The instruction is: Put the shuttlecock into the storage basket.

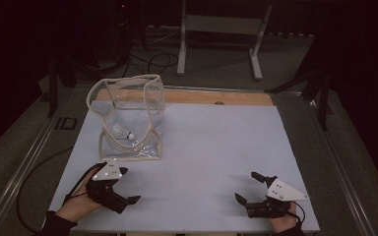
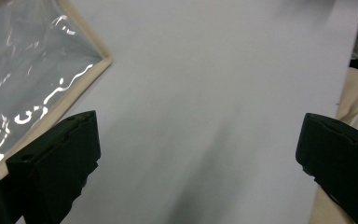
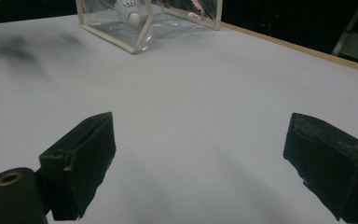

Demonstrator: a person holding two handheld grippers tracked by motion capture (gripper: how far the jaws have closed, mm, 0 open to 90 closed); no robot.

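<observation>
Jaws stand apart and empty on both grippers. From the high view, my left gripper [image 1: 130,186] rests just in front of the clear bag [image 1: 128,118], the shuttlecock [image 1: 123,132] inside it; my right gripper [image 1: 256,187] waits well apart. Left gripper view: bag corner [image 2: 37,79] beside one jaw. Right gripper view: shuttlecock [image 3: 131,8] far ahead (a reach comes next, I judge).

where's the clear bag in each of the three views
High view: the clear bag stands upright on the table's left half, just beyond the left gripper.
Left gripper view: its beige-trimmed bottom corner fills the upper left, beside the left jaw.
Right gripper view: its base sits at the top edge, left of centre.
Shared landmark: the beige trim along the bag's base edge, on the pale tabletop.
</observation>
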